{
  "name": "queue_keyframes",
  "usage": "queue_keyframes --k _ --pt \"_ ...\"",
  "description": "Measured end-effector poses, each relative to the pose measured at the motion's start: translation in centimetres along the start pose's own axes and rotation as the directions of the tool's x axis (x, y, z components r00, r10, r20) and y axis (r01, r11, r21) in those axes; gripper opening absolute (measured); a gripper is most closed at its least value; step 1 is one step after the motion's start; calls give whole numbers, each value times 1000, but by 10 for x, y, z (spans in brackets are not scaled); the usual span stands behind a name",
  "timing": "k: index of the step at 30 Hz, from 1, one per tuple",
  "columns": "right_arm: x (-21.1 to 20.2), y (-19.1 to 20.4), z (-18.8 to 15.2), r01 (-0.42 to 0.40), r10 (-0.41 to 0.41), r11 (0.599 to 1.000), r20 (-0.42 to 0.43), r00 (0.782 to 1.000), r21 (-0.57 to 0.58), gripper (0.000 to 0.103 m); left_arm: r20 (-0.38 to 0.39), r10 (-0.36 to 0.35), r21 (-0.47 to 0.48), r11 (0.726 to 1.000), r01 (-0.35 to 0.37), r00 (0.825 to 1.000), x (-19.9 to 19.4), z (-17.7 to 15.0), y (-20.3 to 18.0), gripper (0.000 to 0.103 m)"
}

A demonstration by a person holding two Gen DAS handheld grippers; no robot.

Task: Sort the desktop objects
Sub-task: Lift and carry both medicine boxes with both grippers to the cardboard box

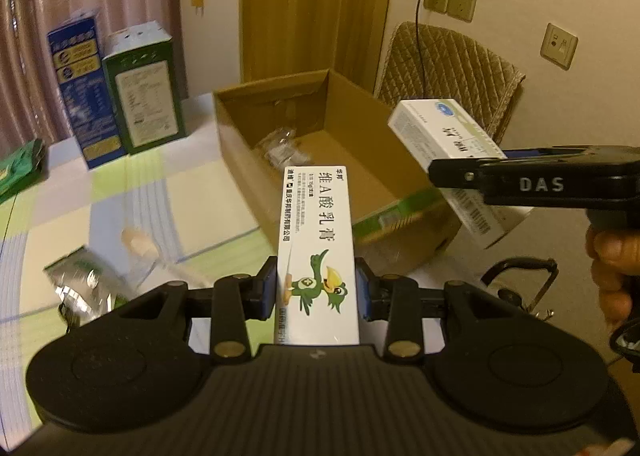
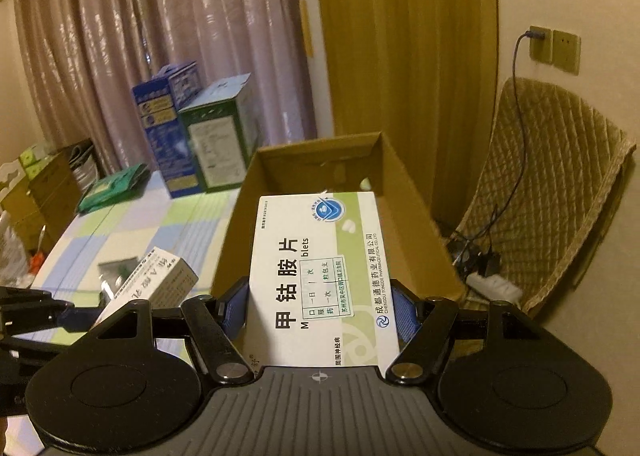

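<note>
Cartons: light, stiff, crushable | left gripper [image 1: 316, 292] jaws clamped narrow box [image 1: 316, 240] | right gripper [image 2: 320, 312] jaws clamped wide box [image 2: 320, 276] | hold flat sides, low

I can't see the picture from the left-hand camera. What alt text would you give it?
The left gripper is shut on a narrow white ointment box printed with a green cartoon bird, held above a table with a checked cloth. Ahead sits an open cardboard box. At right, the right gripper carries a white medicine box.
</note>
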State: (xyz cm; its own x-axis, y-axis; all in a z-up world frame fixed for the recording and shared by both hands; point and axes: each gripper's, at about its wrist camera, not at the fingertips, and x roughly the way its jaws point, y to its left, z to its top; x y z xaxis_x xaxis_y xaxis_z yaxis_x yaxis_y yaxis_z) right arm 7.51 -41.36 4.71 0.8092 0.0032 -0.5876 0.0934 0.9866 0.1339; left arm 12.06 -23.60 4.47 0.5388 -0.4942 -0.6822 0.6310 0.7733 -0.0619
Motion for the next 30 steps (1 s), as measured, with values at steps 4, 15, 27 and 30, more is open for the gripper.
queue_keyframes --k 4,15,27,30 --pt "13 -11 15 8 -8 1000 2 1000 -4 68 3 -15 -1 1000 15 1000 17 19 -6 33" --pt "53 -33 34 13 -13 1000 -29 999 -2 68 -10 -35 -63 997 35 999 60 56 -3 33" --pt "81 -45 46 15 -15 1000 -44 999 2 68 -13 -40 -106 994 39 999 87 72 2 33" --pt "85 -49 48 16 -15 1000 -45 999 7 68 -11 -36 -118 992 34 999 90 74 3 33"
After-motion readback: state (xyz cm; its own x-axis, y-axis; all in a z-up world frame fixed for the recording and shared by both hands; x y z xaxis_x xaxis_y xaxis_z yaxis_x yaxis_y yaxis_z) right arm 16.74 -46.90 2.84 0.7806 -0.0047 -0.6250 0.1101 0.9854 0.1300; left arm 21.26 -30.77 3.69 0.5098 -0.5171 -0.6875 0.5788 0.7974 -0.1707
